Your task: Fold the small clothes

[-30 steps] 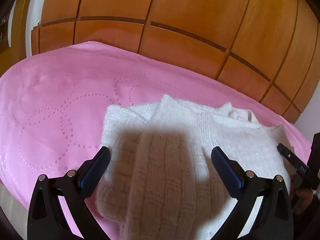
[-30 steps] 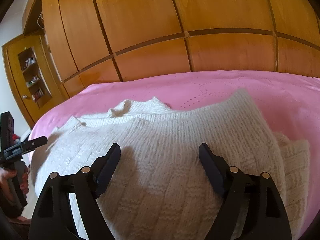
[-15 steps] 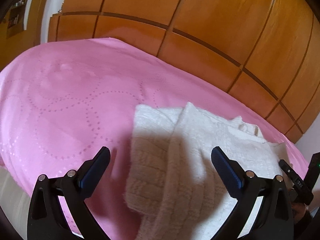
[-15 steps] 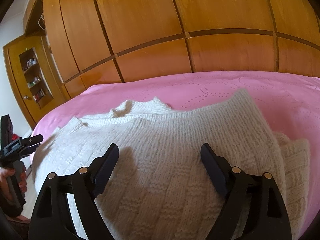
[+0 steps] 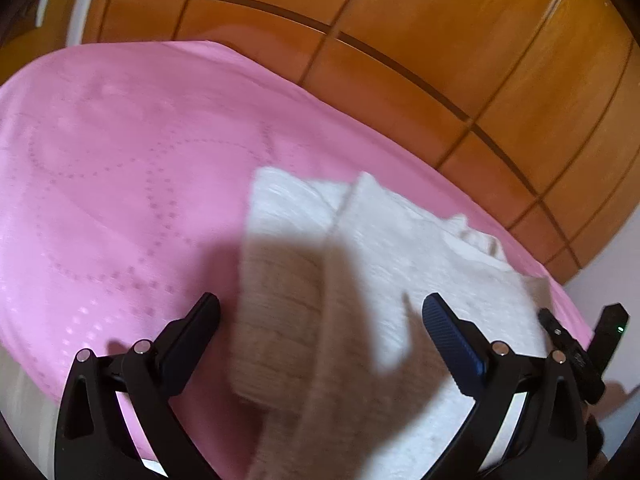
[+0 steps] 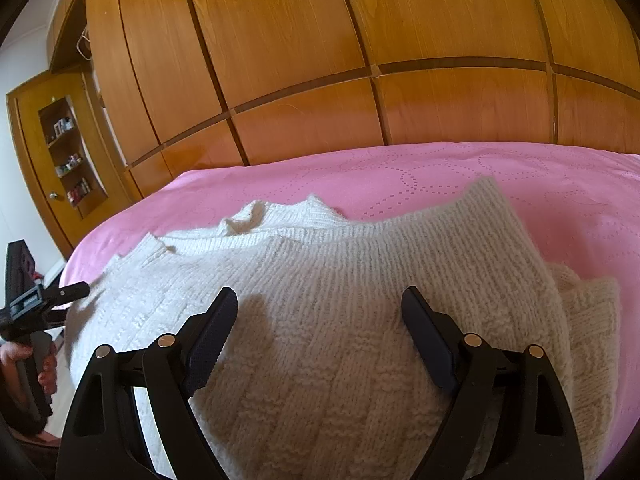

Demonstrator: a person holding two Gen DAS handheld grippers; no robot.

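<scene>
Right wrist view: the cream knitted sweater (image 6: pixel 340 320) lies partly folded on the pink bedspread (image 6: pixel 460 176). Both tongs, right (image 6: pixel 318 316) and left (image 5: pixel 320 320), stand apart, holding nothing. I think the next move needs a grip on the near hem.

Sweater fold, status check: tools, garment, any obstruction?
Left tool open, empty. Right tool open, empty, over sweater. Sweater partly folded on pink bedspread. Nothing blocking.
</scene>
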